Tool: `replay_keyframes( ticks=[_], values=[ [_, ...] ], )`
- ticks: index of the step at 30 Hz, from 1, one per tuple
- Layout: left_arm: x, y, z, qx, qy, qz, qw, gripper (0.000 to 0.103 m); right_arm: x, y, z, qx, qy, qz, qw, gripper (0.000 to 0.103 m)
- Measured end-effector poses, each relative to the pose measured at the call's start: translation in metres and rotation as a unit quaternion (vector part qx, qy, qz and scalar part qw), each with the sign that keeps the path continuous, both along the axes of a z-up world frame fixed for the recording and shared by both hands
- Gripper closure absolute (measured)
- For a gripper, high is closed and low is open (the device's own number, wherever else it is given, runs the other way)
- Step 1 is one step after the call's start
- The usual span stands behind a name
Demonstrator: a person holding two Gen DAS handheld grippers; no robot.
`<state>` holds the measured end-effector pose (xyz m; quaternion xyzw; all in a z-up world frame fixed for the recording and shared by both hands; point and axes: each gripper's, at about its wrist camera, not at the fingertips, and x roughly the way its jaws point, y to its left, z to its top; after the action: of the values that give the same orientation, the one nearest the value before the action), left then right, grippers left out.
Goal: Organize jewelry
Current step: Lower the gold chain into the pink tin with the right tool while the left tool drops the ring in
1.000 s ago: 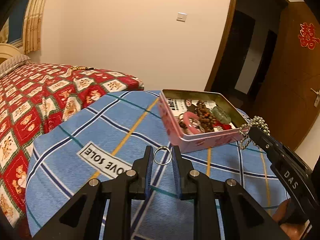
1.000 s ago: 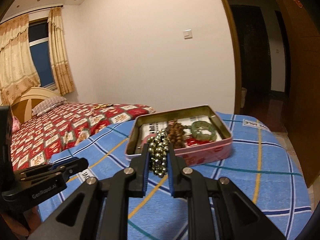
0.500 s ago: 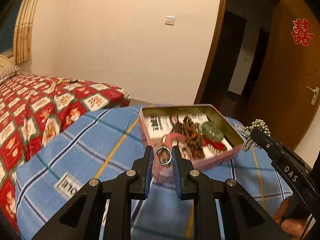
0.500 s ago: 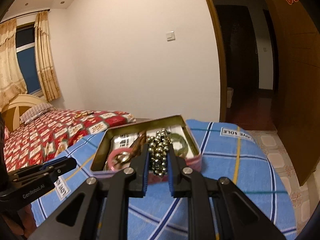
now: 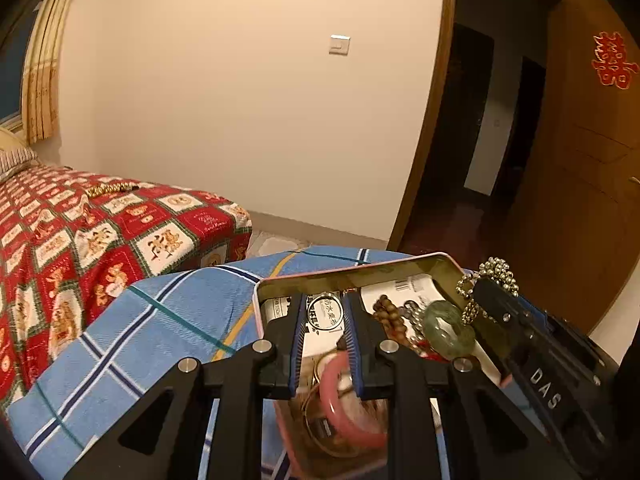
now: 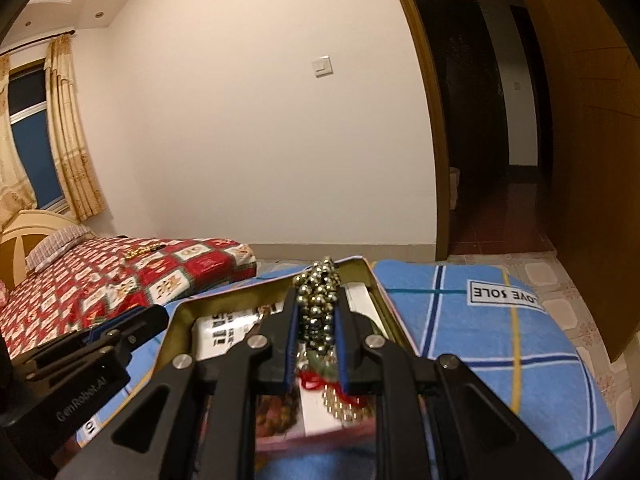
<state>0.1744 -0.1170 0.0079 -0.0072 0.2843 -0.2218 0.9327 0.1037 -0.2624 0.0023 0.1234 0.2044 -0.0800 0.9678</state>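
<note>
An open pink tin [image 5: 280, 280] [image 6: 180, 312] sits on a blue plaid cloth and holds several pieces: brown beads [image 5: 390, 314], a green jade bangle [image 5: 450, 330], a pink bangle [image 5: 340, 408]. My left gripper [image 5: 324, 312] is shut on a thin silver ring [image 5: 325, 312] and hovers over the tin. My right gripper [image 6: 316, 308] is shut on a bunched silver bead chain [image 6: 318, 300], also over the tin; it shows in the left wrist view [image 5: 490, 280].
The blue plaid cloth [image 6: 480, 320] covers a low surface. A bed with a red patterned cover [image 5: 80, 232] lies to the left, a gold chain [image 5: 106, 189] on it. An open doorway [image 6: 488, 120] and a wooden door [image 5: 580, 160] stand on the right.
Both grippers have moved forward from the cloth to above the open tin, each still holding its piece. The tin now lies directly under the fingers.
</note>
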Motion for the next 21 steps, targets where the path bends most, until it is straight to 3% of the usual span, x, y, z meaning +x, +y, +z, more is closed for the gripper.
replay_keyframes(
  ticks=[9,13,21],
  values=[
    [0.028,-0.019,-0.018,0.050,0.033,0.028,0.9978,0.084,0.024,-0.009,-0.011,0.019,0.027,0.017,0.999,0.085],
    [0.036,-0.021,-0.027,0.052,0.053,0.034,0.9966,0.084,0.029,-0.010,-0.013,0.025,0.040,0.024,0.999,0.085],
    [0.034,-0.026,-0.027,0.070,0.046,0.040,0.9956,0.084,0.040,-0.009,-0.017,0.025,0.065,0.037,0.997,0.085]
  ],
)
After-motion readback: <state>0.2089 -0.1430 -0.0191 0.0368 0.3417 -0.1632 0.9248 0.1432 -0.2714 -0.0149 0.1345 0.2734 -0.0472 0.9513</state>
